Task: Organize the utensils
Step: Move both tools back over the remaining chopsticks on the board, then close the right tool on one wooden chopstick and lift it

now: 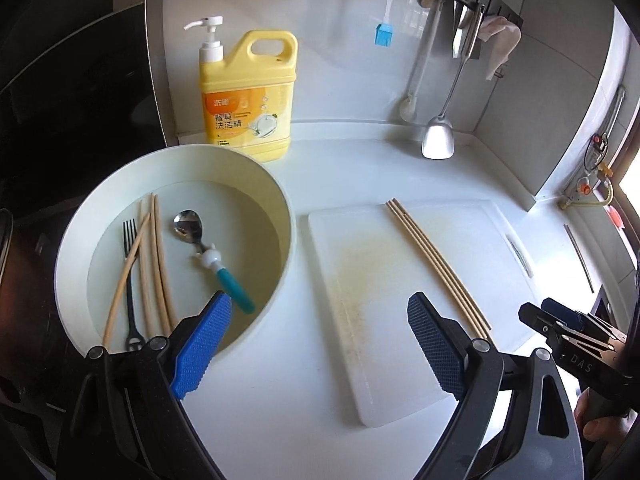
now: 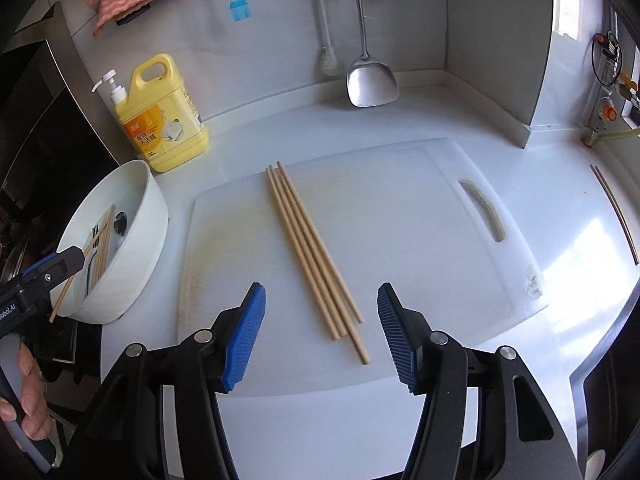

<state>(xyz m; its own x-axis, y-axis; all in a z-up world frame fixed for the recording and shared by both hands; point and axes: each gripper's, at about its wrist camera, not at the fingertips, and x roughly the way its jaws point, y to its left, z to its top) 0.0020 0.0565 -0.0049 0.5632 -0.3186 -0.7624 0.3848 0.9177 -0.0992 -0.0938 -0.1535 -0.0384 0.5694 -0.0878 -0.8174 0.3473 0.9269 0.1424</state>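
A white bowl point(image 1: 256, 168) on the left holds several wooden chopsticks point(image 1: 158, 260), a black fork point(image 1: 130, 280) and a spoon with a teal handle point(image 1: 208, 256). Three chopsticks point(image 2: 316, 260) lie side by side on the white cutting board point(image 2: 420, 240); they also show in the left wrist view point(image 1: 436, 264). My left gripper point(image 1: 316, 344) is open and empty, above the counter between the bowl's rim and the board. My right gripper point(image 2: 322, 336) is open and empty, its fingers either side of the near ends of the board's chopsticks, above them.
A yellow dish-soap bottle point(image 1: 250, 92) stands behind the bowl. A metal spatula point(image 2: 370, 80), a blue brush point(image 1: 383, 34) and cloths hang on the back wall. A dark stove point(image 1: 72, 100) lies at the left. Two thin sticks point(image 2: 616, 212) lie at the counter's right edge.
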